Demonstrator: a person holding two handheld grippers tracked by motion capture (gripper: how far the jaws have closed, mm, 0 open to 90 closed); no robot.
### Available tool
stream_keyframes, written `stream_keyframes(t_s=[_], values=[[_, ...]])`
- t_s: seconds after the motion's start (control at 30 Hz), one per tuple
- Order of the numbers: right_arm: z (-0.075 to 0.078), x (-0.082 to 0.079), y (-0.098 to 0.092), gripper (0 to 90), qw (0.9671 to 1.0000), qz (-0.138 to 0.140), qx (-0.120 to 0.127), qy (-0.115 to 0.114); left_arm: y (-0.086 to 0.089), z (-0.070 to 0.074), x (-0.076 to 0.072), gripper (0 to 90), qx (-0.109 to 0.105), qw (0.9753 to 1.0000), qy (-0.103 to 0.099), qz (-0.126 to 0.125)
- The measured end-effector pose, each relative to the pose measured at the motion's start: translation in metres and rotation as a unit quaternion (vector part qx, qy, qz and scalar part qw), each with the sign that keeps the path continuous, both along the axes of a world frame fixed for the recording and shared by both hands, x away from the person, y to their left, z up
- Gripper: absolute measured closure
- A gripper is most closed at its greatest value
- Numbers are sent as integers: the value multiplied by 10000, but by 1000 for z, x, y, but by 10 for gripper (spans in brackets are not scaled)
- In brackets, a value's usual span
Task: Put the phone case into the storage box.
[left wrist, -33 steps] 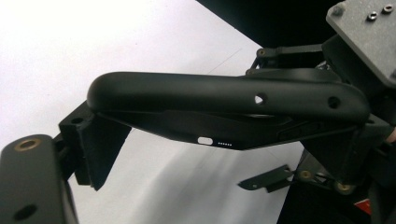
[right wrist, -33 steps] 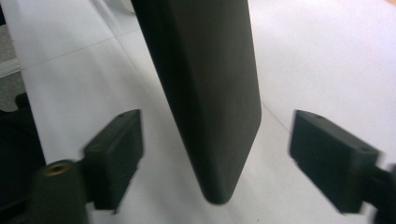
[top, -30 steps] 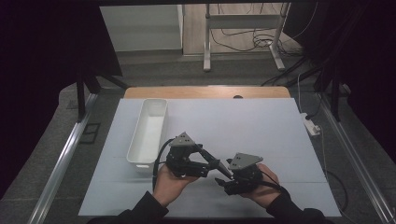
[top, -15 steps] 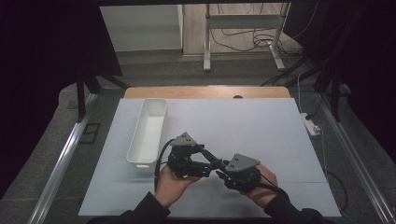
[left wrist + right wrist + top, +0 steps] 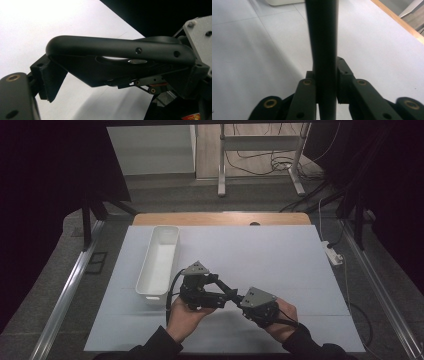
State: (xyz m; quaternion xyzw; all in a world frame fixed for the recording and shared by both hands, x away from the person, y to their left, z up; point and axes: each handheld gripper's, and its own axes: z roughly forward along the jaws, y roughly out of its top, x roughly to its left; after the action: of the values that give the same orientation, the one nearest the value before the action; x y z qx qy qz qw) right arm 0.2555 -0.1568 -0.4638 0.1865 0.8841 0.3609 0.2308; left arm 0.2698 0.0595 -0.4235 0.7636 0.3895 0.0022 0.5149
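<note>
Right gripper: jaws closed on a black bar, which runs straight up between them. In the high view the bar spans the gap to the left gripper and looks like part of it. Both are held over the near middle of the table, probably to test the grip. Left jaws: I cannot tell. The white bin sits near the left hand, untouched.
</note>
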Motion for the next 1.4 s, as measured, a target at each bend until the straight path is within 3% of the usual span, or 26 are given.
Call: stream_keyframes(t_s=[0.27,0.5,0.87,0.97,1.13,1.3,1.4], values=[[4,-3,1,841,9998,38,-34,-167,3,0,0,109,-191,9997,-135,-58],[4,-1,-3,847,10000,-12,-9,-52,7,0,1,62,-168,9990,-382,-126],[8,2,-10,847,9998,-13,105,166,19,2,-1,24,96,9977,-650,-175],[9,4,-13,846,9996,-2,146,236,22,3,-2,6,302,9964,-754,-226],[12,5,-18,847,9993,15,217,305,26,4,-4,4,467,9949,-854,-266],[14,7,-23,847,9985,36,329,428,30,4,-6,0,726,9918,-999,-315],[15,8,-25,847,9975,70,437,544,32,3,-6,0,770,9910,-1050,-298]])
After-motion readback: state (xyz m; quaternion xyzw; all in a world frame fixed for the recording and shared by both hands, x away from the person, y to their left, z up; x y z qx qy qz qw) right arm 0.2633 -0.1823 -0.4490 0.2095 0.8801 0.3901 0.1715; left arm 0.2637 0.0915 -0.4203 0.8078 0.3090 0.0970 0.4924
